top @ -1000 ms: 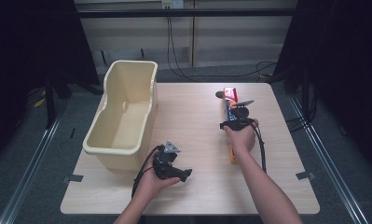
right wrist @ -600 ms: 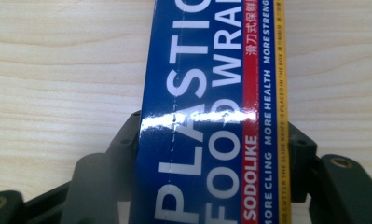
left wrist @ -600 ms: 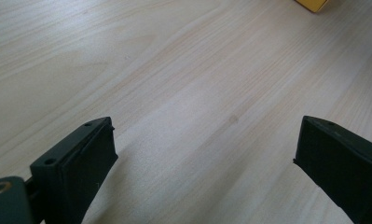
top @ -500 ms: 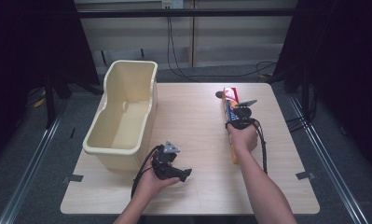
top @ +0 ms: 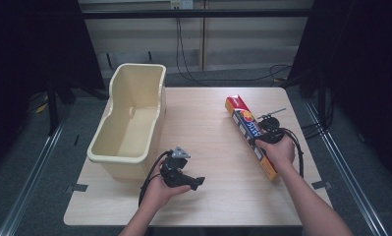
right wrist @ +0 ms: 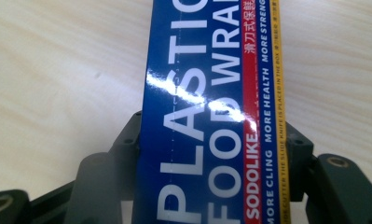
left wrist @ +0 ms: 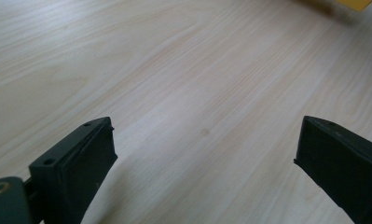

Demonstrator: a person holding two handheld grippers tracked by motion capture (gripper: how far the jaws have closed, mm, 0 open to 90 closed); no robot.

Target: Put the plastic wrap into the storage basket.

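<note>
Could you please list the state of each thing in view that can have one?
Cream plastic tub: upright, empty.
Long blue and orange plastic wrap box: closed, flat on the table, between the right gripper's jaws.
Left gripper: open, holding nothing.
Right gripper: shut on the box.

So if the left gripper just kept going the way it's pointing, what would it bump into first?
The left gripper points right along the table, jaws open. Only bare wood lies close ahead; further on, probably the yellow near end of the plastic wrap box, though depth is unclear.
</note>
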